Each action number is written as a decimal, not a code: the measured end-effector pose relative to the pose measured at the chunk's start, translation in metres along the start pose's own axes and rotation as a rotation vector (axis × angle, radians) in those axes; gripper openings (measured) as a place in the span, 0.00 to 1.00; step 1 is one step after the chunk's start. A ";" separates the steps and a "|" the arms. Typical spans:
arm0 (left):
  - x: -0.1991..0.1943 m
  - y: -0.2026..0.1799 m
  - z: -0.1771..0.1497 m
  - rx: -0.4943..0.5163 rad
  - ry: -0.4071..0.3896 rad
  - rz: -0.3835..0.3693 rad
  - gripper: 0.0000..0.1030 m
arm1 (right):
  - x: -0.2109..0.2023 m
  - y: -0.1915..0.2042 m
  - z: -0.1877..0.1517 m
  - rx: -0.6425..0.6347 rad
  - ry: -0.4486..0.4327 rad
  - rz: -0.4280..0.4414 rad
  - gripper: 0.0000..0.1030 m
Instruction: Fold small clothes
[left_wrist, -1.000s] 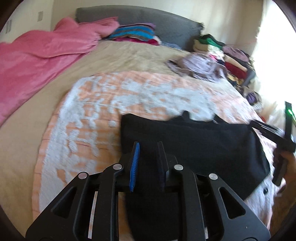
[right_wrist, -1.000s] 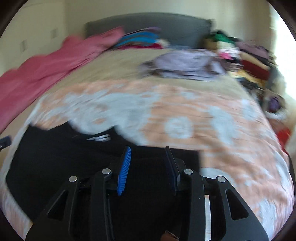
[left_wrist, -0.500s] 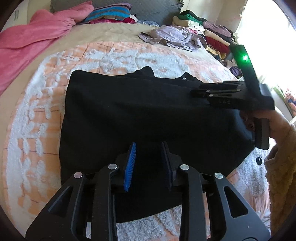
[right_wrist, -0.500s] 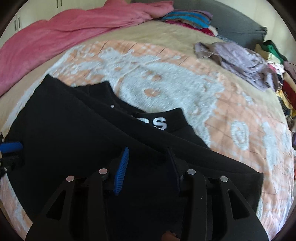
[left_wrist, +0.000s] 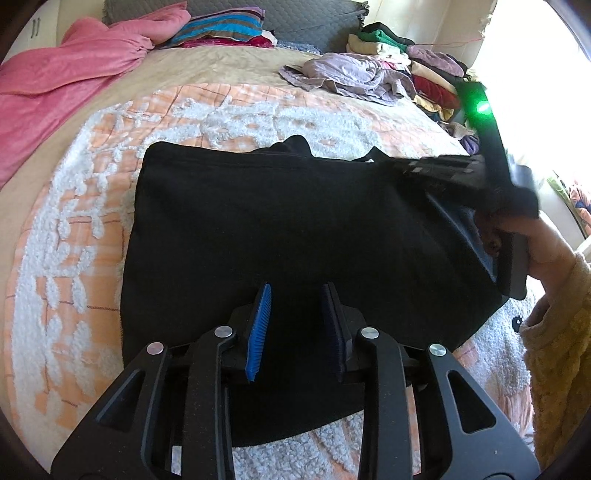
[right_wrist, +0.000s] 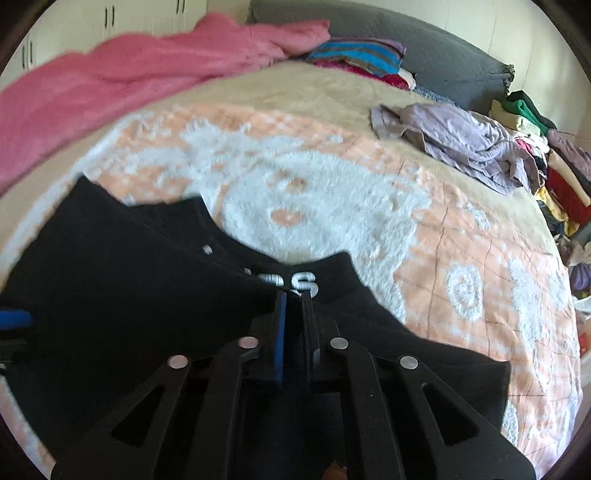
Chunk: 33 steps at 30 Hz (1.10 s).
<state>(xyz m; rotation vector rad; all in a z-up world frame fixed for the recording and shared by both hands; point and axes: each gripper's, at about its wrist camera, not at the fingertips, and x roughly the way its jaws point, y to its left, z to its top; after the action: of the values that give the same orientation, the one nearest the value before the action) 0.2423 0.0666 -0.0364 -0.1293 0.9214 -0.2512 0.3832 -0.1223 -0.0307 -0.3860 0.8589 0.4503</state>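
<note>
My right claw is clamped on the upper edge of the black cotton garment, which lies on the orange and white tufted bedspread; my left claw hangs apart above it

Both grippers are black plastic with silver screws; left gripper carries blue ribbed pads. The right gripper shows a green indicator light. A fuzzy yellow sleeve covers the wrist.
</note>
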 end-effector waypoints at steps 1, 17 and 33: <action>0.000 0.000 0.000 0.001 0.001 0.002 0.21 | 0.001 -0.001 -0.001 0.009 -0.001 -0.012 0.19; -0.008 0.008 -0.001 -0.029 -0.003 0.042 0.32 | -0.044 -0.080 -0.079 0.278 0.006 -0.165 0.34; -0.039 0.003 -0.008 -0.038 -0.029 0.104 0.62 | -0.105 -0.085 -0.108 0.390 -0.103 -0.149 0.69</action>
<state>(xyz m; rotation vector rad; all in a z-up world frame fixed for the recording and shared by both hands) 0.2140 0.0800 -0.0114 -0.1194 0.9015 -0.1352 0.2992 -0.2702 0.0005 -0.0654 0.7899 0.1561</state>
